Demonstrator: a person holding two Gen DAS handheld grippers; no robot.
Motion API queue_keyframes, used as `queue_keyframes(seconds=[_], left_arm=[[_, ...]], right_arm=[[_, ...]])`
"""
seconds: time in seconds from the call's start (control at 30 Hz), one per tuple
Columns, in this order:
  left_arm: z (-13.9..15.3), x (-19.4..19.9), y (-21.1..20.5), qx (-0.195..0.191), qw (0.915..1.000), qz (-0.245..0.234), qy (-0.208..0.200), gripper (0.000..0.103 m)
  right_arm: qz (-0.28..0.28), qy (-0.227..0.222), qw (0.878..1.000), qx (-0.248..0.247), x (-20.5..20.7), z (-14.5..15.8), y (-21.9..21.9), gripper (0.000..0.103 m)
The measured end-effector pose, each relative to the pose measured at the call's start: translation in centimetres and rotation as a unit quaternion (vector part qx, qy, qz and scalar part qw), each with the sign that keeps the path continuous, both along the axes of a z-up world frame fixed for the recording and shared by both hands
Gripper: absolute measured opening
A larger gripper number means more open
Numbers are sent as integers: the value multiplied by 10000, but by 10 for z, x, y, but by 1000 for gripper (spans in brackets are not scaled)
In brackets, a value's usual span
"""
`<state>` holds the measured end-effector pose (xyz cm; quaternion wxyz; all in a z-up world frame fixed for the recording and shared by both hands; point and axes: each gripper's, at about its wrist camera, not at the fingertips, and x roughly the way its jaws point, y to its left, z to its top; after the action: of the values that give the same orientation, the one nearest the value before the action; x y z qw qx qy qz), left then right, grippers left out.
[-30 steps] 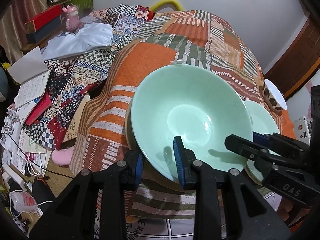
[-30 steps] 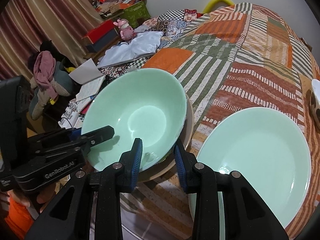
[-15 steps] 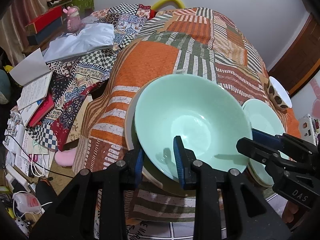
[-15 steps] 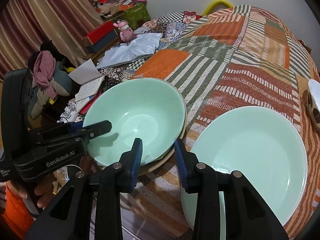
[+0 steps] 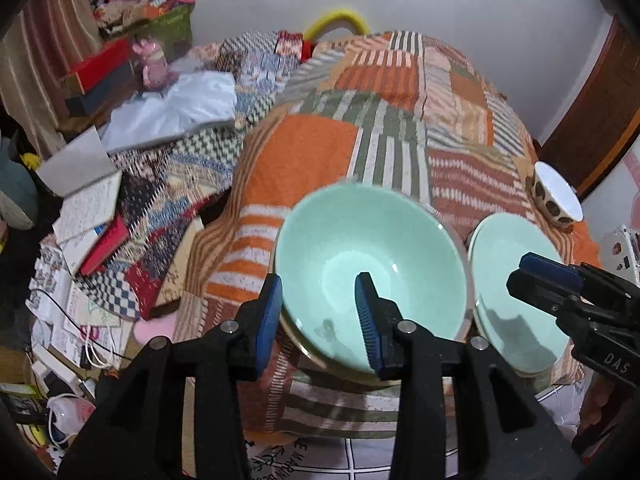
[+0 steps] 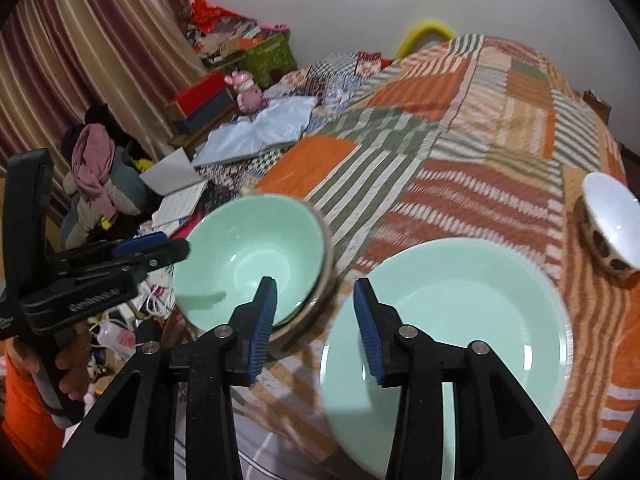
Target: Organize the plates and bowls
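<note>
A mint green bowl (image 5: 372,240) (image 6: 248,248) rests nested in a tan dish (image 5: 298,342) (image 6: 320,304) on the patchwork quilt. My left gripper (image 5: 318,280) hovers over the bowl's near rim. Its jaws are opening, one finger outside the rim and one over the inside, and the pads do not press on it. A mint green plate (image 5: 512,272) (image 6: 460,300) lies to the bowl's right. My right gripper (image 6: 315,283) hangs above the gap between bowl and plate, jaws opening with nothing between them. Each gripper also appears in the other's view, the right gripper (image 5: 548,276) and the left gripper (image 6: 152,248).
A white bowl with brown spots (image 5: 556,196) (image 6: 612,220) stands at the quilt's right edge. Books, papers and cloth (image 5: 100,208) are piled to the left, below the quilt's edge. A hand (image 6: 68,376) holds the left gripper's handle.
Both grippers have let go of the green bowl's rim, opened and drawn up and back. The bowl, held tilted before, now sits level in the tan dish.
</note>
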<state>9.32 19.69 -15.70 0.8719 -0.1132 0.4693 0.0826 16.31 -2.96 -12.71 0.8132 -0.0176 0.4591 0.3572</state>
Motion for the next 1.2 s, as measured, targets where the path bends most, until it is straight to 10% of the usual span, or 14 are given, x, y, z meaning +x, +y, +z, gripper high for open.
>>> queue_keyframes(seconds=[0.47, 1.2], left_arm=[[62, 23, -85, 249, 9945, -597, -829, 61], [67, 127, -215, 193, 9795, -1789, -901, 72]], right_arm=[[-738, -617, 9952, 167, 23, 35, -92, 48], [-2254, -670, 9719, -137, 85, 27, -231, 48]])
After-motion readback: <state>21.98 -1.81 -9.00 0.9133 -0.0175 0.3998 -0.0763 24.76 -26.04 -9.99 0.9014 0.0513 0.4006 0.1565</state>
